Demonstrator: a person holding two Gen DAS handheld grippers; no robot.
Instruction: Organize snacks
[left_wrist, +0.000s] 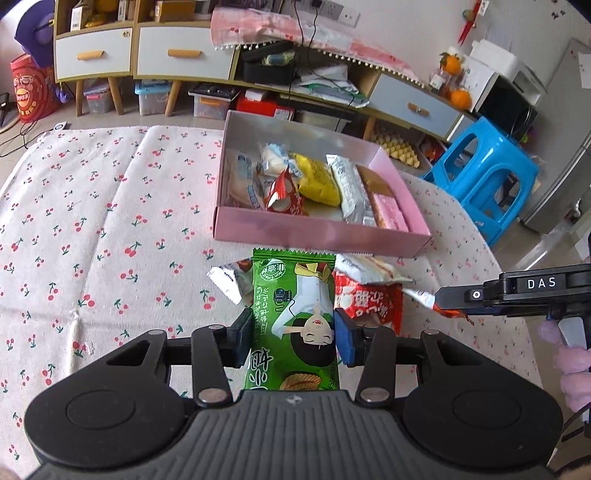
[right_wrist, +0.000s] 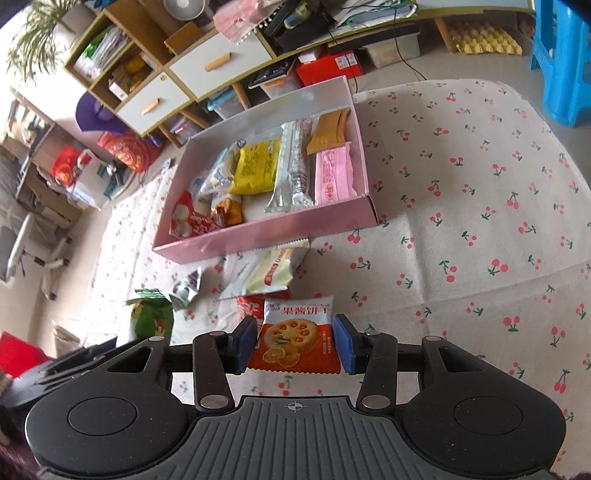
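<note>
On the cherry-print tablecloth (left_wrist: 110, 221), just in front of the pink box (left_wrist: 321, 232), you have a small heap of loose snack packets, and your two tools are already among them. Your left hand-held gripper (left_wrist: 293, 332) is closed on the green snack packet (left_wrist: 295, 295), its pads pressing both long edges about halfway along, with the packet pointing toward the box. Your right hand-held gripper (right_wrist: 294, 341) has its pads on either side of the orange biscuit packet (right_wrist: 297, 332), at or just beside its edges; from these views you cannot tell whether it is actually gripping yet.

Treat both packets as light, crinkly and air-filled. The foil looks slippery, and the contents are probably brittle, so squeeze only enough to stop them sliding. A hold across the body, as on the green one, seems steadier than pinching a sealed end, which would let the packet swing.

Your left tool is held low and roughly level, aimed straight at the near wall of the box. Your right tool is pitched down over the table, with the box ahead and to its left. Inside the box, packets already lie side by side, among them a yellow packet (right_wrist: 256, 166) and a pink wafer packet (right_wrist: 332, 173). The bare floor near the front wall looks the likeliest place for the next packet.
</note>
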